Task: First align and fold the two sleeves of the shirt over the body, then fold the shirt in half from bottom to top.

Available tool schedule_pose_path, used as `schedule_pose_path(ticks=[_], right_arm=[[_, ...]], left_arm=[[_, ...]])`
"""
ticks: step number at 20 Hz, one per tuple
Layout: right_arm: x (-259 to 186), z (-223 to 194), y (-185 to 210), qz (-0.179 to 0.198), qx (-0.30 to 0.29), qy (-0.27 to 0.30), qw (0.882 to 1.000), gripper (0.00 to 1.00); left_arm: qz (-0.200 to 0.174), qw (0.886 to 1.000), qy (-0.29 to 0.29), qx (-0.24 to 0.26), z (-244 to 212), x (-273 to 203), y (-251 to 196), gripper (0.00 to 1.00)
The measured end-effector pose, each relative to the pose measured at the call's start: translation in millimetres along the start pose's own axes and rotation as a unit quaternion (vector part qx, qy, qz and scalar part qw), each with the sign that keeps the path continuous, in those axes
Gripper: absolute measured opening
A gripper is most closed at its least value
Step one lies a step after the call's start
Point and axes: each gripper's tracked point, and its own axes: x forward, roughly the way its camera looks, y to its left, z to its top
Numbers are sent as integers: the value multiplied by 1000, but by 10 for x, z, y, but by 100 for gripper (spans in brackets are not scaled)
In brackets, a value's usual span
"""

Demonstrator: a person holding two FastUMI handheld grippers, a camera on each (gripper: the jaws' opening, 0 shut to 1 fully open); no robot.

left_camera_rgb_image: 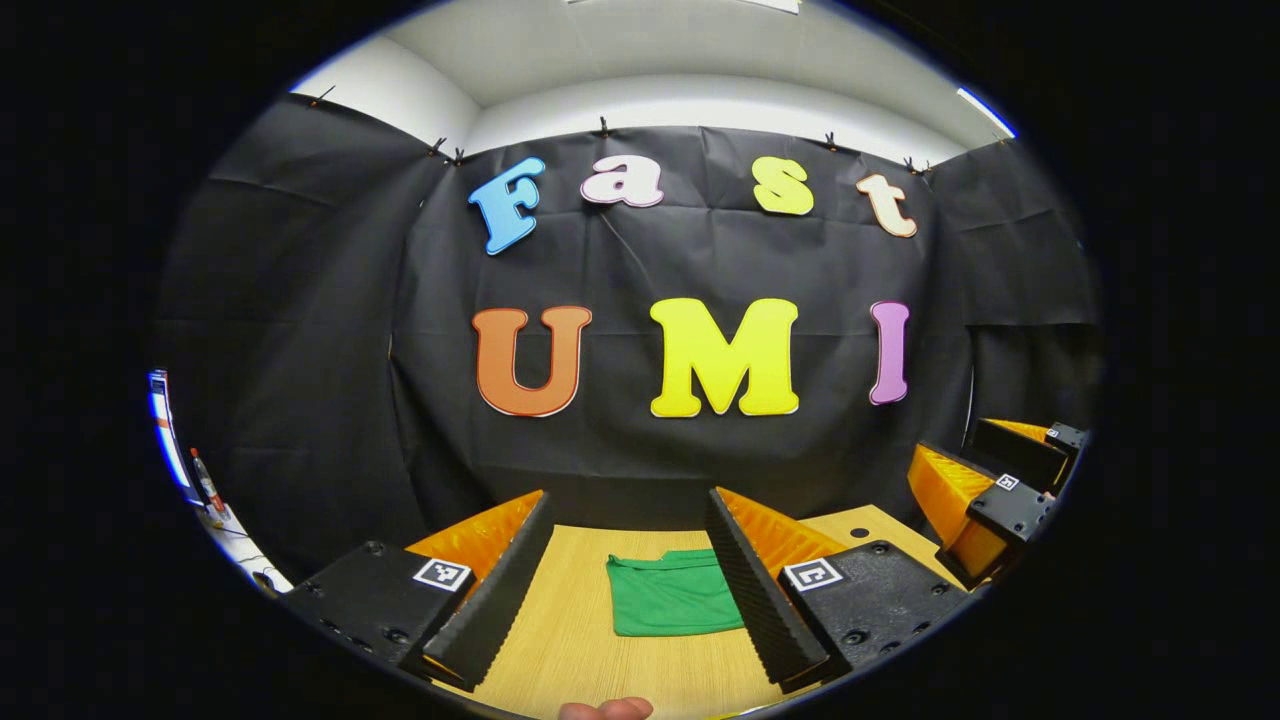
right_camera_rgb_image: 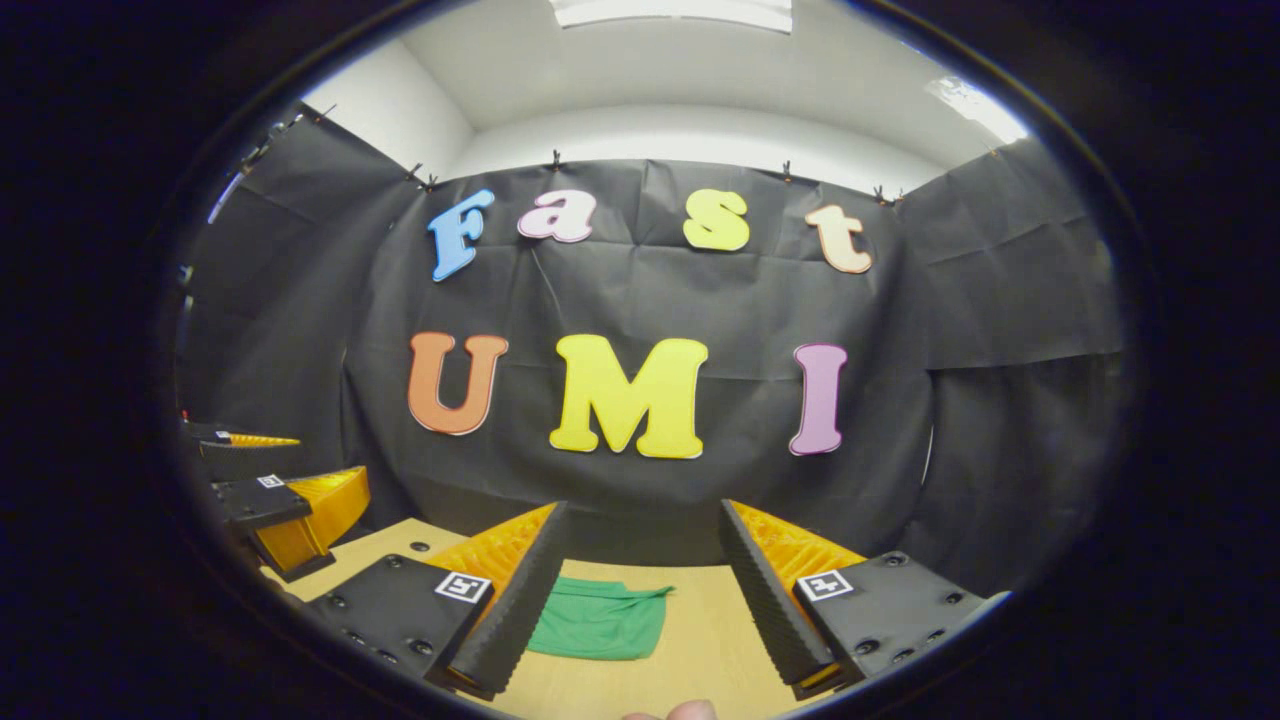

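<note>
Evenly bright booth, ceiling light panel [right_camera_rgb_image: 672,12] glaring overhead, soft shadows, sharp centre, strong fisheye bending at edges

The folded shirt [left_camera_rgb_image: 672,595] lies flat on the bench [left_camera_rgb_image: 570,650], near its far edge, before the booth's cloth wall [left_camera_rgb_image: 330,400]. The left tool [left_camera_rgb_image: 620,585] hangs above the bench's near part, the shirt ahead between its spread fingers. The right tool [left_camera_rgb_image: 985,510] hangs just beside it, to its right.
</note>
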Motion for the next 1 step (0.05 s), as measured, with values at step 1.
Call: schedule_pose_path(ticks=[1], right_arm=[[3,11,13,0,1,0,1000,92]], left_arm=[[1,1000,-2,0,14,9,3,98]])
